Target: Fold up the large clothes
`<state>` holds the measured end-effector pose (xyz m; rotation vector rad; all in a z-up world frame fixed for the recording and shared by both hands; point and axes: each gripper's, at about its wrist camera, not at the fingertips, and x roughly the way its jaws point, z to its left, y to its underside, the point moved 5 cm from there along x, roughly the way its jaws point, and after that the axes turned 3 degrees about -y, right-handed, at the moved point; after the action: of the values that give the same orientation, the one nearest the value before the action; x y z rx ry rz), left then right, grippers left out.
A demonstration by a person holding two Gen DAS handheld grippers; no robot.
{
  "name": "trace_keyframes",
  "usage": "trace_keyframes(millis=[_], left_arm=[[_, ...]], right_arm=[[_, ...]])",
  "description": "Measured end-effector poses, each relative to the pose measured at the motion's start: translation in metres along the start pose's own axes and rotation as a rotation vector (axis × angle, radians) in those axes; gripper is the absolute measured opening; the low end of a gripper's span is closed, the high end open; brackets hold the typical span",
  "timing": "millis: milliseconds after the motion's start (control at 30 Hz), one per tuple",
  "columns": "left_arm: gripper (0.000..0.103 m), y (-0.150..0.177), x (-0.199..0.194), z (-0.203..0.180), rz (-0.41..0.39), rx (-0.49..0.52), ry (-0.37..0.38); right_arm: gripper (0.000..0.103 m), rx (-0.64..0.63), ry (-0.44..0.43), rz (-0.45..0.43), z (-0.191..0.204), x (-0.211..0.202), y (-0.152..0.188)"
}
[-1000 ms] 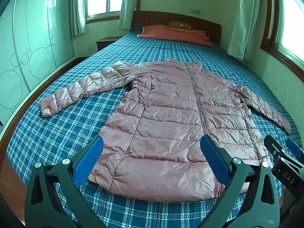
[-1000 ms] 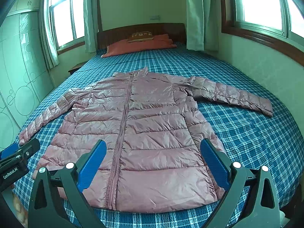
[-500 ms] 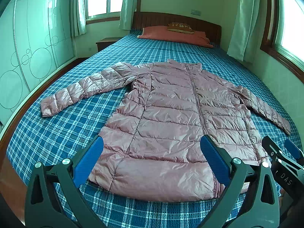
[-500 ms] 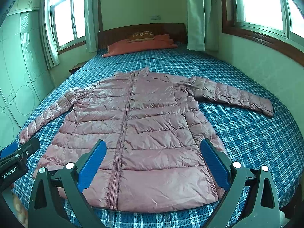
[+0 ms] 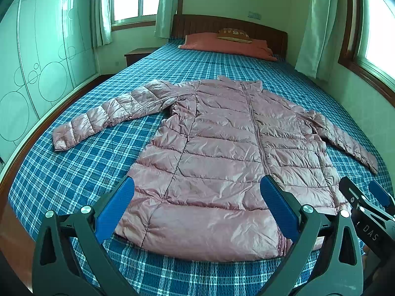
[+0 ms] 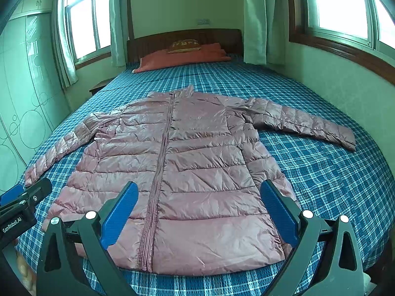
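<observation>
A wide bed with a blue-and-white checked cover (image 5: 81, 170) fills most of the bedroom, its dark wooden headboard (image 5: 229, 24) against the pale far wall. Pale green wardrobe doors printed with circles (image 5: 37, 74) line the left side. Two windows show in the right wrist view, one in the far left corner (image 6: 86, 24) and one with a brown wooden frame (image 6: 345, 12) along the right wall; pale curtains (image 6: 254, 19) hang beside them. A small dark wooden bedside cabinet (image 5: 137, 54) stands left of the headboard.

One shiny pink quilted puffer jacket (image 5: 222, 160) lies flat and face up on the cover, zipped, collar toward the headboard, hem at the near edge, both sleeves spread out to the sides and angled toward the foot. At the head of the bed lies one orange-red pillow or folded blanket (image 5: 227, 45), which of the two is hard to tell, with one small brown patterned cushion (image 5: 234, 34) on top; its pattern is too small to read.

The left gripper (image 5: 197, 212) hangs above the hem's left part, its two blue-padded jaws spread wide and holding nothing. The right gripper (image 6: 198, 213) hangs above the hem's right part, equally wide and empty. Each camera catches the other tool only in part at its frame edge, and the jacket's hem corners are partly covered by the fingers.
</observation>
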<state>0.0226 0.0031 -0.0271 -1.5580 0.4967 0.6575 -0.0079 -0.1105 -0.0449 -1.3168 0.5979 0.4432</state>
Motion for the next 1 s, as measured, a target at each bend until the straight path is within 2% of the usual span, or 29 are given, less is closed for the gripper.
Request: trace_keyframes(millis=[1000], left_arm=[[0.101,0.0023,0.0017,-0.0002,0.003,-0.002,-0.001]], right_arm=[[0.098,-0.006,-0.003,0.001,0.0044,0.0028,0.0033]])
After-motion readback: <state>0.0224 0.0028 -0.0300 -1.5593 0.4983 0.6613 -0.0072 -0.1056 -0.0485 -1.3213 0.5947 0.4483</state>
